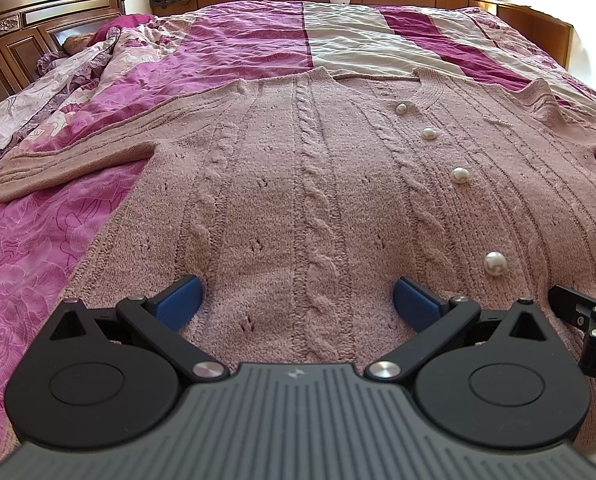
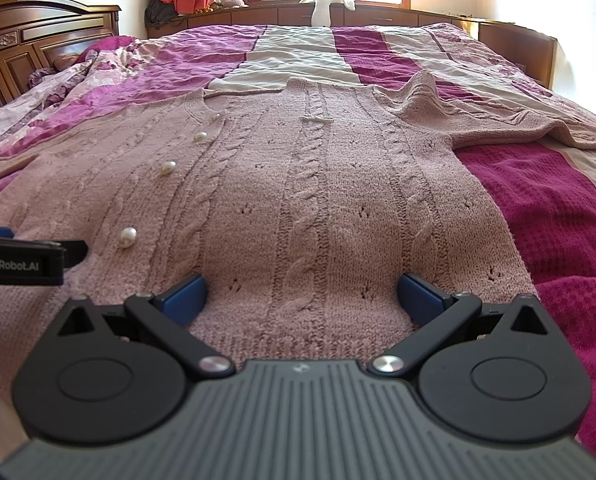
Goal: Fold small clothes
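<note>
Your pink cable-knit cardigan [image 1: 305, 184] lies spread flat, buttoned side up, on the bed [image 2: 545, 208], hem near you and neckline far, a sleeve stretched out to each side. Your left gripper [image 1: 296, 300] and right gripper [image 2: 301, 294] sit side by side low over the hem, both with fingers [image 1: 180, 300] spread wide and holding nothing. That placement likely sets you up to pinch the near edge at two spots and carry it evenly.
</note>
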`<state>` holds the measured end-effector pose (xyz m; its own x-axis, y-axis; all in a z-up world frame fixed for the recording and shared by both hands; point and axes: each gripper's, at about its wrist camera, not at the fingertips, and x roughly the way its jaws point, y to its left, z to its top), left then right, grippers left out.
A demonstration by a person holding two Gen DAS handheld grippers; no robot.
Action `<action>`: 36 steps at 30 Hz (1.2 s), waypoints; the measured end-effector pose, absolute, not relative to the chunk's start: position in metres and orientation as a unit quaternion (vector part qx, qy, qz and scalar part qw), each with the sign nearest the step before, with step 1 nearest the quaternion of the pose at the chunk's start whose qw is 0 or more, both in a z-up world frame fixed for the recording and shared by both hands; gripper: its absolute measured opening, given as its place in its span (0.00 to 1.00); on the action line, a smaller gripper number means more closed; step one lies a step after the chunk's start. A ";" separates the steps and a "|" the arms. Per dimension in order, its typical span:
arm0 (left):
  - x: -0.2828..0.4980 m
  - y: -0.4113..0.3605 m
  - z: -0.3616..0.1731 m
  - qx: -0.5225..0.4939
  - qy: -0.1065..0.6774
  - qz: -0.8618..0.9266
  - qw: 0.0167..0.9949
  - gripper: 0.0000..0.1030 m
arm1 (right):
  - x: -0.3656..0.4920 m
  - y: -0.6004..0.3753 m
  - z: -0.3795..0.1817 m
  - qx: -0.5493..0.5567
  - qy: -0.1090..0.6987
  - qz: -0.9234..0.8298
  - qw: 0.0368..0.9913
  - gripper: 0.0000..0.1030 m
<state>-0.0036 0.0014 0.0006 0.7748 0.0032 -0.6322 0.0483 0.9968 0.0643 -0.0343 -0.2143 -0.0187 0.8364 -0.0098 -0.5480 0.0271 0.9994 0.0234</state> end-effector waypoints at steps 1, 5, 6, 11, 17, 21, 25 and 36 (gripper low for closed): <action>-0.003 0.001 0.000 0.038 0.335 -0.012 0.941 1.00 | -0.034 -0.214 -0.019 0.015 0.286 -0.010 0.958 1.00; -0.003 0.001 0.000 0.038 0.335 -0.012 0.941 1.00 | -0.035 -0.214 -0.019 0.015 0.286 -0.010 0.958 1.00; -0.003 0.001 0.000 0.038 0.335 -0.012 0.941 1.00 | -0.034 -0.214 -0.019 0.015 0.286 -0.010 0.958 1.00; -0.003 0.001 0.000 0.038 0.335 -0.012 0.941 1.00 | -0.035 -0.214 -0.018 0.015 0.286 -0.010 0.958 1.00; -0.003 0.001 0.000 0.038 0.335 -0.012 0.941 1.00 | -0.033 -0.213 -0.020 0.019 0.285 -0.009 0.958 1.00; -0.004 0.001 0.000 0.038 0.337 -0.012 0.941 1.00 | -0.033 -0.214 -0.018 0.022 0.285 -0.009 0.958 1.00; -0.005 -0.001 0.001 0.039 0.343 -0.010 0.939 1.00 | -0.033 -0.213 -0.019 0.018 0.286 -0.011 0.958 1.00; 0.008 -0.005 0.029 0.053 0.395 -0.003 0.917 1.00 | -0.025 -0.227 0.002 0.057 0.318 0.015 0.946 1.00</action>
